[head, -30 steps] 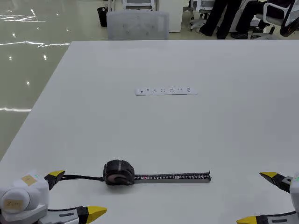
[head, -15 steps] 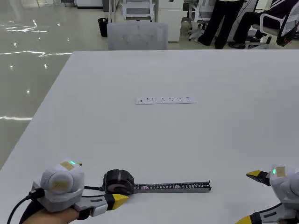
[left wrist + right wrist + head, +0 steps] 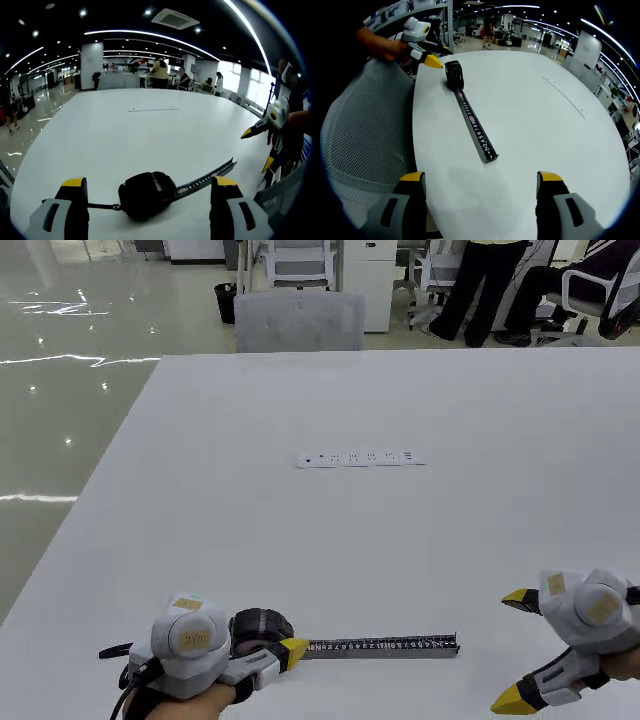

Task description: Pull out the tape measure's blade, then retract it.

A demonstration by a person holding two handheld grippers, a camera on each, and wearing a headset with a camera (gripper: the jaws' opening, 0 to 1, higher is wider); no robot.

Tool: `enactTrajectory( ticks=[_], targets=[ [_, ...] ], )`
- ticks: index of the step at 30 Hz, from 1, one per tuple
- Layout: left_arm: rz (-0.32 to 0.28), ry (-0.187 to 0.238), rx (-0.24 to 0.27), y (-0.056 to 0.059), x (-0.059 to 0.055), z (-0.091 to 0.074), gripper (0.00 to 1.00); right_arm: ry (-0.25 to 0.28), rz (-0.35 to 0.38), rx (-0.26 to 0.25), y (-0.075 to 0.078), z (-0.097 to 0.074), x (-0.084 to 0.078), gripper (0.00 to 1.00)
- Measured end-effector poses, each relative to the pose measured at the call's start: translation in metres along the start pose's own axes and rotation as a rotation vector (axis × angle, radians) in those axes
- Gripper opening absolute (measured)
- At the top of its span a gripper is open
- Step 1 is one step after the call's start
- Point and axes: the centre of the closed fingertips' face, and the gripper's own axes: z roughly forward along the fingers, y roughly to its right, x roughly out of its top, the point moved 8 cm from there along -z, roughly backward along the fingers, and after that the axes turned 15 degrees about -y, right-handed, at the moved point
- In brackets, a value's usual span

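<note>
**A:** Head view: report.
**B:** My left gripper [image 3: 272,635] straddles the tape measure case [image 3: 262,623]. Its jaws stand wide, one on each side of the case. I cannot tell whether either pad touches. The blade [image 3: 385,646] runs out of the case, away from that gripper, flat on the table [image 3: 350,540]. My right gripper [image 3: 510,650] hangs near the end hook [image 3: 455,645], beyond it. Its jaws are spread wide and hold nothing.

**A:** Left gripper view?
**B:** The case sits centred between my jaws, close in. The wrist strap [image 3: 102,205] trails toward one jaw.

**A:** Right gripper view?
**B:** The hook end lies ahead of the jaws, roughly on their centreline and apart from both.

**A:** Procedure?
**B:** I judge that the blade is out and retraction comes next.
1. Close the left jaws squarely on the case flanks, clear of the strap.
2. Bring the right jaws onto the blade near the hook.
3. Pinch lightly and feed the blade back slowly so it cannot whip.
</note>
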Motion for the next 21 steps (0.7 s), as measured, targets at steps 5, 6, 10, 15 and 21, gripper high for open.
enactTrajectory(
  ticks=[5,6,10,15,21],
  targets=[
    [0.061,0.008,0.038,0.000,-0.008,0.005,1.00,-0.011,-0.067,0.020,0.007,0.009,0.011,0.89],
    [0.059,0.008,0.036,0.000,-0.008,0.005,1.00,-0.020,-0.084,0.022,0.010,0.012,0.013,0.88],
    [0.032,0.008,0.036,-0.006,-0.011,0.009,1.00,-0.040,-0.124,0.040,0.014,0.023,0.018,0.81],
    [-0.010,0.010,0.038,-0.014,-0.015,0.011,1.00,-0.083,-0.196,0.067,0.014,0.036,0.021,0.70],
    [0.024,0.036,0.022,-0.007,-0.013,0.012,0.99,-0.114,-0.224,0.091,0.017,0.045,0.022,0.56]
  ],
)
